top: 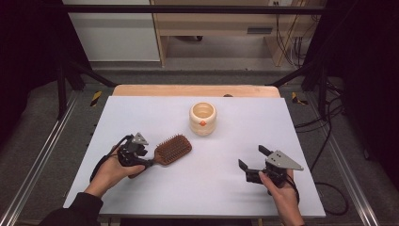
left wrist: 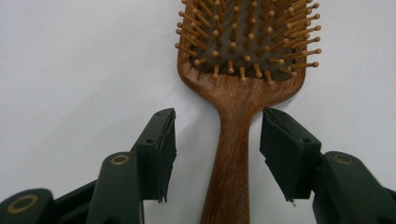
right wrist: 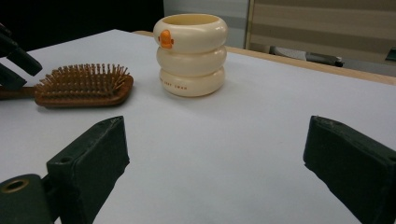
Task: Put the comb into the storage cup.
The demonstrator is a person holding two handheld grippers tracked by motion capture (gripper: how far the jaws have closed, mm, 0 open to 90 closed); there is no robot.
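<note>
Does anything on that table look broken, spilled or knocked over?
Nothing stands out. The hairbrush lies flat, bristles up, and looks whole; the cream cup stands upright on the table, with no spill around it.

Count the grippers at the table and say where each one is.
2. The left gripper sits at the near left, its jaws either side of the hairbrush handle. The right gripper is at the near right, open over the bare table.

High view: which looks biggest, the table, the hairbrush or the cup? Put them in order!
1. The white table, by far the largest.
2. The wooden hairbrush, long with its handle.
3. The cream cup, shorter but close; it stands farther from the camera, so this last ranking is unsure.
</note>
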